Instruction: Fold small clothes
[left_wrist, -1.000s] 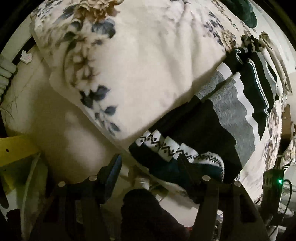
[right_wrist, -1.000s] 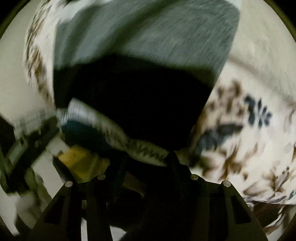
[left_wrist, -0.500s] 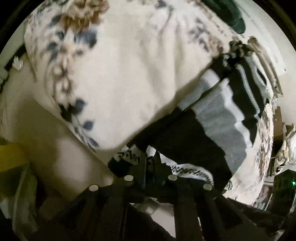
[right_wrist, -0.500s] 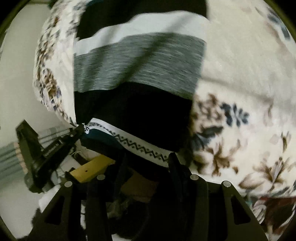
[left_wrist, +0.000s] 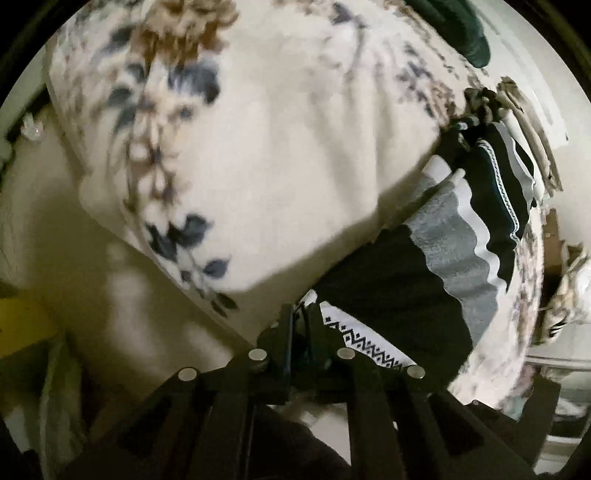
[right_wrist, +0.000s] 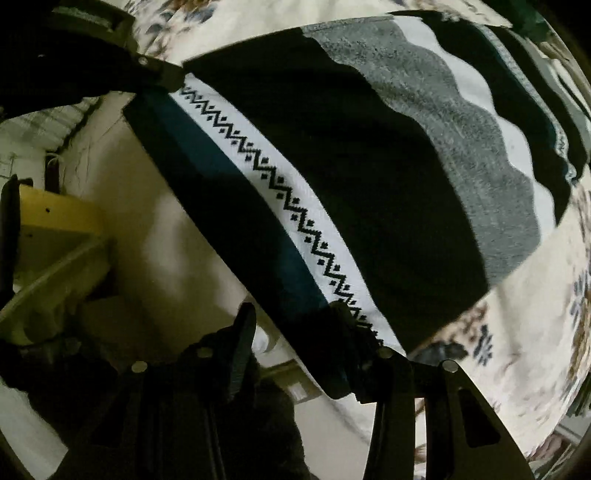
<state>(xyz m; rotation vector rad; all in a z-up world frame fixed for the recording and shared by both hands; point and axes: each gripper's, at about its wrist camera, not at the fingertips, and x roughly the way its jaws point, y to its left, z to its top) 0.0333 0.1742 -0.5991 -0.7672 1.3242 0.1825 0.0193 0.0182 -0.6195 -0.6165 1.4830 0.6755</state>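
Observation:
A striped knit garment (left_wrist: 436, 273), with black, grey, white and teal bands and a zigzag trim, lies across the floral bed cover (left_wrist: 258, 155), its hem hanging over the bed edge. My left gripper (left_wrist: 301, 325) is shut on the hem corner of the garment. In the right wrist view the garment (right_wrist: 332, 155) fills the frame, and the left gripper (right_wrist: 162, 77) holds its far corner at upper left. My right gripper (right_wrist: 295, 332) is open, with the teal hem edge lying against its right finger (right_wrist: 343, 332).
The bed side drops to a pale floor (right_wrist: 155, 229). A yellow wooden piece (right_wrist: 55, 218) stands beside the bed at left. A dark green cloth (left_wrist: 458, 29) lies at the far end of the bed. Other folded fabric (left_wrist: 528, 122) lies beyond the garment.
My left gripper closed on the garment's hem corner. My right gripper, shut on the hem before, has opened and shifted along the hem, which is now stretched between the two grippers.

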